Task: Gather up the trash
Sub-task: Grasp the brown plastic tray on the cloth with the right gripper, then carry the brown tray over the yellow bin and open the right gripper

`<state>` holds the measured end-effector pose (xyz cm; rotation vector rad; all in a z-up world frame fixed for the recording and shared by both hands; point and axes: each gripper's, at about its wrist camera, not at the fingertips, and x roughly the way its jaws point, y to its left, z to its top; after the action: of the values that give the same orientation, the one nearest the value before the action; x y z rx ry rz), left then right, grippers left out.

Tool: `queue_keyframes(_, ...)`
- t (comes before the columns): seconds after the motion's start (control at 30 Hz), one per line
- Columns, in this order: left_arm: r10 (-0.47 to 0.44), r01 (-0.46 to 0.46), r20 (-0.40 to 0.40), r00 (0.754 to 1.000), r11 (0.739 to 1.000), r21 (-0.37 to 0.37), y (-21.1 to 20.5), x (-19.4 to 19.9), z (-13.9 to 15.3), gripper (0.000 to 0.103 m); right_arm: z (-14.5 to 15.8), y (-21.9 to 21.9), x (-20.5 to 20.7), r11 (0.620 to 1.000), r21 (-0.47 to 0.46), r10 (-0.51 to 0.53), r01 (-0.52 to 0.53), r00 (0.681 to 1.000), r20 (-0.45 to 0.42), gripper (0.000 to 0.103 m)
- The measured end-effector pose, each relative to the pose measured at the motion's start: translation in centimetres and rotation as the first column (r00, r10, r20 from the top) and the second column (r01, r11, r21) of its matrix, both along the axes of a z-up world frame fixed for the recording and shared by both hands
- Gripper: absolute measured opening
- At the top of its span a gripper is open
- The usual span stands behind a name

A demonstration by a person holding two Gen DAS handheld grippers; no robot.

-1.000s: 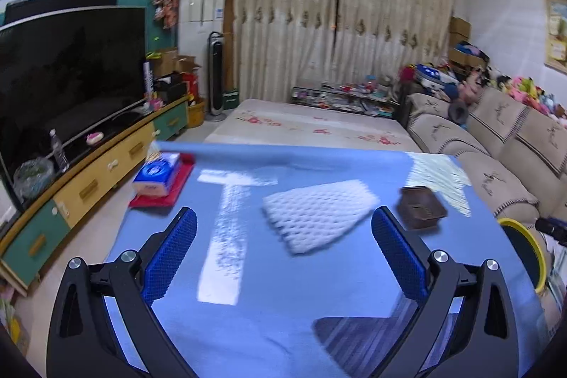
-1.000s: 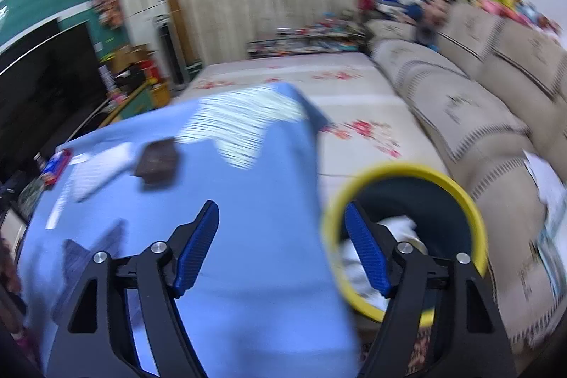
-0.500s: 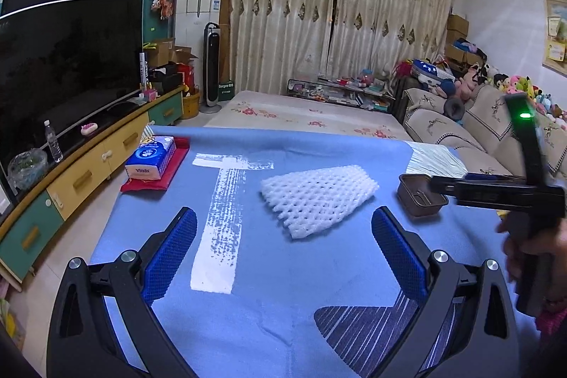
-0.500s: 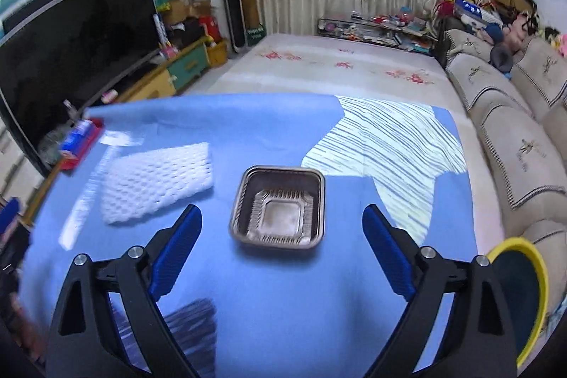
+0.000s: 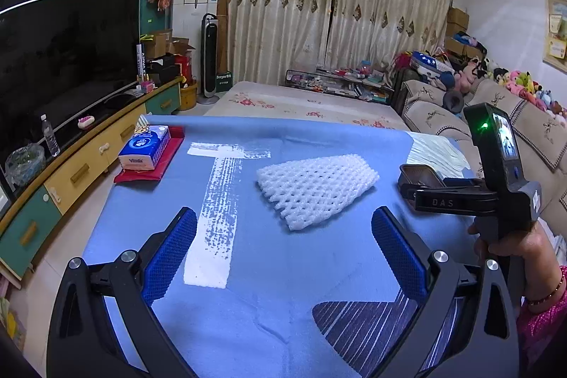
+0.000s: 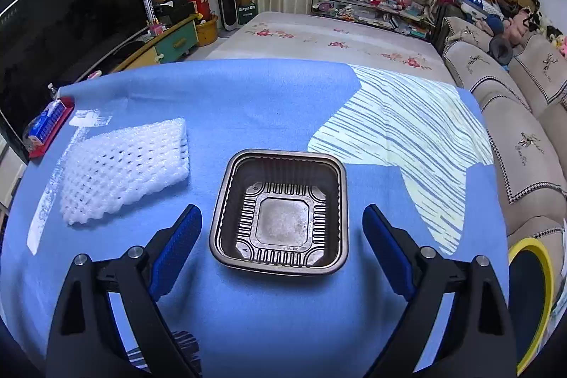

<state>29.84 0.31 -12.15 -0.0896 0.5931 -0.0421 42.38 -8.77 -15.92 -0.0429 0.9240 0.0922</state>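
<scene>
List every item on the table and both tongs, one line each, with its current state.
Brown plastic tray: upright, empty, lying on the blue cloth between the open pads, untouched.
White foam net: lying flat, untouched.
Tissue pack: resting on a red holder at the table's corner.
Yellow-rimmed bin: open, beside the table.
Left tongs: open, empty.
Right tongs: open, empty.
</scene>
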Motion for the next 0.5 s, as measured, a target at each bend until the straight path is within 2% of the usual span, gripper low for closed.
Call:
queue_keyframes(0.13,-0.003,0.003,-0.002,1.000,1.000,0.002,0.1,0.2,-0.1,0.097,-0.3,0.5,0.2,1.000,-0.004,0.003,-0.003,1.000,-0.008,0.075)
queue_keyframes(0.17,-0.004,0.004,-0.002,1.000,1.000,0.003,0.0,0.2,-0.1,0.097,-0.4,0.5,0.2,1.000,0.000,0.004,-0.004,1.000,-0.016,0.068)
queue_keyframes(0.5,-0.009,0.009,-0.002,1.000,1.000,0.017,-0.2,0.2,-0.2,0.097,0.7,0.4,-1.0,1.000,0.023,0.018,-0.018,1.000,0.009,0.066)
